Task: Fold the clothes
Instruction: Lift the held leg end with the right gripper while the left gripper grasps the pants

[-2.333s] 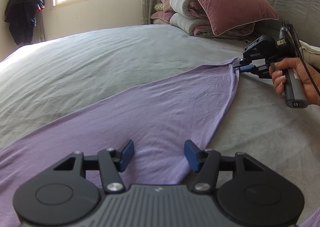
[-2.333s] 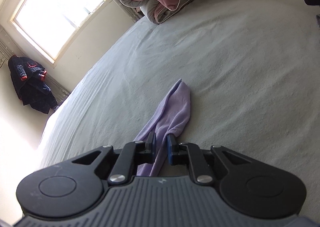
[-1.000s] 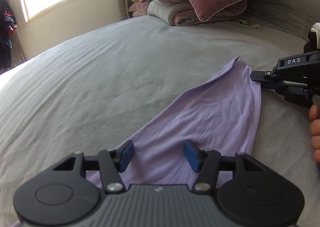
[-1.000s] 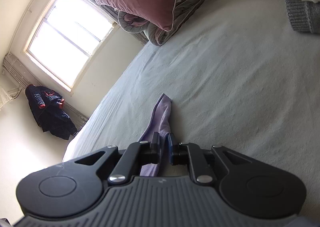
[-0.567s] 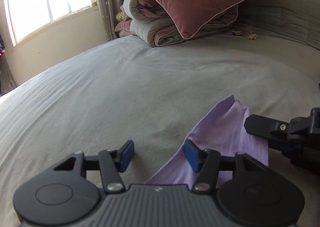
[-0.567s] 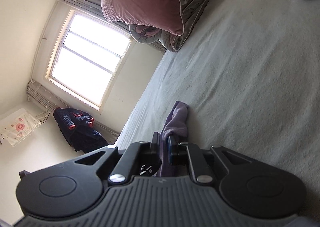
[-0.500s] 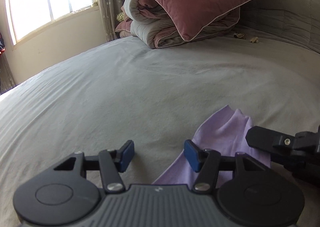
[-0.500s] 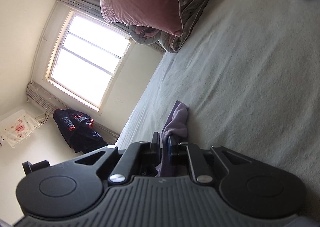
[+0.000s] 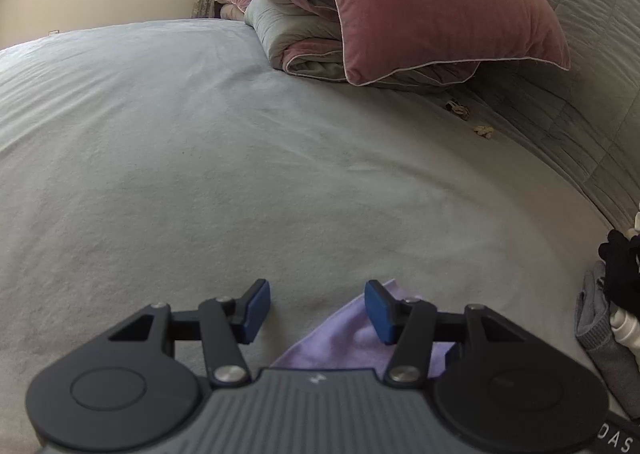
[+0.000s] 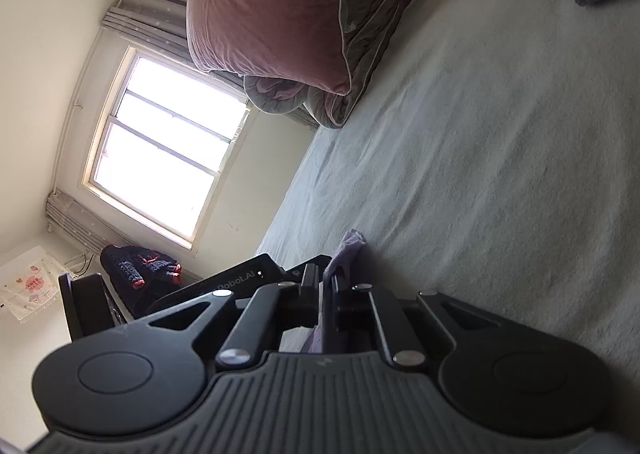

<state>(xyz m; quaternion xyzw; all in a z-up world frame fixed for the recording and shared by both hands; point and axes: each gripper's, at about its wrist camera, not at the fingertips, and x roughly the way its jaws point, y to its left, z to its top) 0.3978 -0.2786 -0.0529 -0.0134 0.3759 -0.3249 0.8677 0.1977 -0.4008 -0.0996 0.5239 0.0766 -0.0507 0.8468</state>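
- The thin lilac knit garment [image 9: 352, 338] lies on the grey bed sheet [image 9: 240, 157] at the near right of the left wrist view; only a pointed corner shows, partly under the left gripper [image 9: 316, 308]
- The left gripper has blue pads and its jaws are closing from a middling width; the garment's tip lies just inside the right pad, and the pads do not press it
- The right gripper [image 10: 327, 286] is clamped tight on a bunched fold of the same garment, which pokes out past its fingertips
- The sheet looks soft and faintly creased, and it runs broad and bare from the grippers to the far bedding
- At the far end a dusty-pink velvet pillow [image 9: 432, 1] with pale piping rests on a rolled grey-and-pink quilt [image 9: 296, 29]
- A grey quilted headboard [image 9: 592, 65] curves along the right edge, with small tan scraps [image 9: 460, 107] at its foot
- A grey ribbed knit item [image 9: 592, 326] lies at the right edge
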